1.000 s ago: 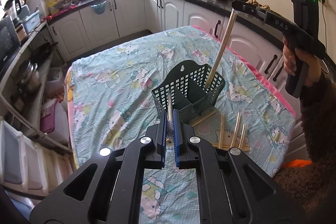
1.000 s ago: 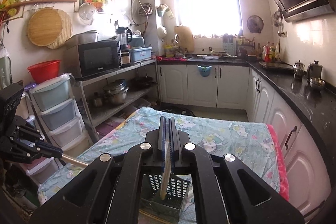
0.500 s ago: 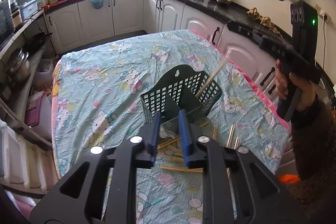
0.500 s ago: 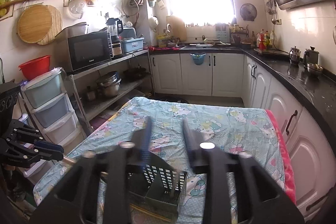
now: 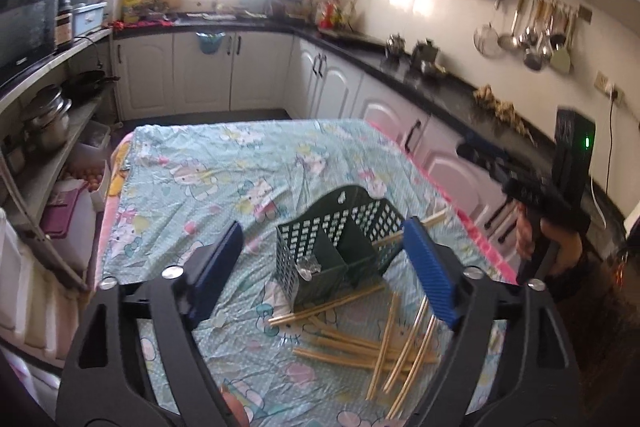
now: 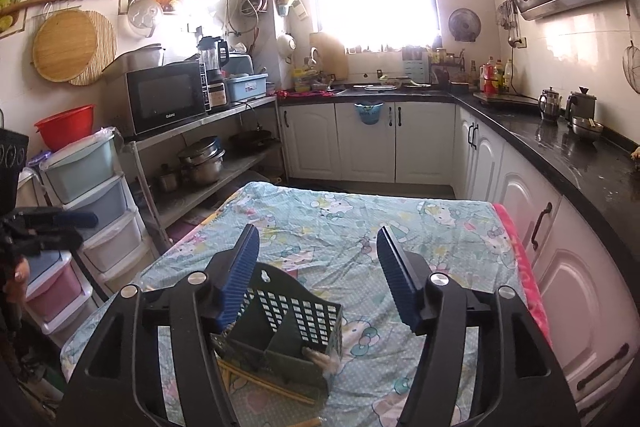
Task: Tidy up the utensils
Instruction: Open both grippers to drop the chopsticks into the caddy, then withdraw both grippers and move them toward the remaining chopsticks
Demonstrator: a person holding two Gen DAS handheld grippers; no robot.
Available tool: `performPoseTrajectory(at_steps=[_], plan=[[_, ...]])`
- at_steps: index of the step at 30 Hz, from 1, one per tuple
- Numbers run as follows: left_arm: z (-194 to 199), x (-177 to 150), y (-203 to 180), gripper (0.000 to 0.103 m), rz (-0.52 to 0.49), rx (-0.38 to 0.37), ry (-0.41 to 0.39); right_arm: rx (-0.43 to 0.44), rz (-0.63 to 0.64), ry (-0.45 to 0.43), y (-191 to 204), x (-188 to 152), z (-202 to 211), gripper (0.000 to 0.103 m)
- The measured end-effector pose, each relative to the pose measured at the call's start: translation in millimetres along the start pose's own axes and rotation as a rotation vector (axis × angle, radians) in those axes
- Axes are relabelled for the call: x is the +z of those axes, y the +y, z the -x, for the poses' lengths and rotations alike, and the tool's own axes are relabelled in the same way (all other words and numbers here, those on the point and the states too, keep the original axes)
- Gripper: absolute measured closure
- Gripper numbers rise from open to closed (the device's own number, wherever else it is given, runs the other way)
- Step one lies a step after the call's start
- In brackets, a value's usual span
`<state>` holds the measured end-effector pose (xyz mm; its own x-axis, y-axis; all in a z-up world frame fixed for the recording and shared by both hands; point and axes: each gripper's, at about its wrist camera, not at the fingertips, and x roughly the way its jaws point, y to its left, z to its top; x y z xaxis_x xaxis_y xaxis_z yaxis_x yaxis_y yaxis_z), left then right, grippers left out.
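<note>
A dark green mesh utensil basket (image 5: pixel 340 247) with two compartments stands on the cartoon-print tablecloth (image 5: pixel 224 179). A metal utensil (image 5: pixel 308 265) lies in its near compartment; a chopstick (image 5: pixel 416 225) leans out of the far one. Several bamboo chopsticks (image 5: pixel 384 343) lie scattered in front of it. My left gripper (image 5: pixel 324 271) is open and empty, above and in front of the basket. My right gripper (image 6: pixel 316 283) is open and empty above the basket (image 6: pixel 280 339); it also shows in the left wrist view (image 5: pixel 520 187). The left gripper shows at the right wrist view's left edge (image 6: pixel 48 223).
White cabinets with a black counter (image 6: pixel 560 155) run along the right of the table. A shelf with a microwave (image 6: pixel 164 103) and pots, and plastic drawers (image 6: pixel 88 195), stand to the left. A pink cloth edge (image 6: pixel 524 267) lines the table's right side.
Both grippers opened wide and let go: the left dropped a utensil and the right a chopstick into the basket. Both pulled up and back from the basket.
</note>
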<state>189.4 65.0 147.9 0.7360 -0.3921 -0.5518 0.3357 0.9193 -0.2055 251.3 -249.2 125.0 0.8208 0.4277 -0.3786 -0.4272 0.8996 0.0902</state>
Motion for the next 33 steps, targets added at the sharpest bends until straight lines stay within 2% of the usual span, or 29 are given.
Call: performPoseTrajectory(at_steps=[4, 10, 19, 33], plan=[[12.2, -0.5, 5.7, 0.012, 0.052, -0.002, -0.061, -0.002, -0.001, -0.004, 1.8, -5.9, 11.2, 0.038], [25.6, -8.8, 13.5, 0.011, 0.109, 0.009, -0.113, -0.002, 0.012, -0.016, 9.1, -16.4, 29.4, 0.031], [32.2, -32.9, 12.3, 0.011, 0.123, 0.033, -0.121, 0.009, 0.011, -0.005, 22.0, -35.0, 47.1, 0.027], [21.7, -78.4, 10.9, 0.011, 0.130, 0.103, -0.092, 0.005, 0.056, 0.086, 47.8, -81.5, 45.3, 0.024]])
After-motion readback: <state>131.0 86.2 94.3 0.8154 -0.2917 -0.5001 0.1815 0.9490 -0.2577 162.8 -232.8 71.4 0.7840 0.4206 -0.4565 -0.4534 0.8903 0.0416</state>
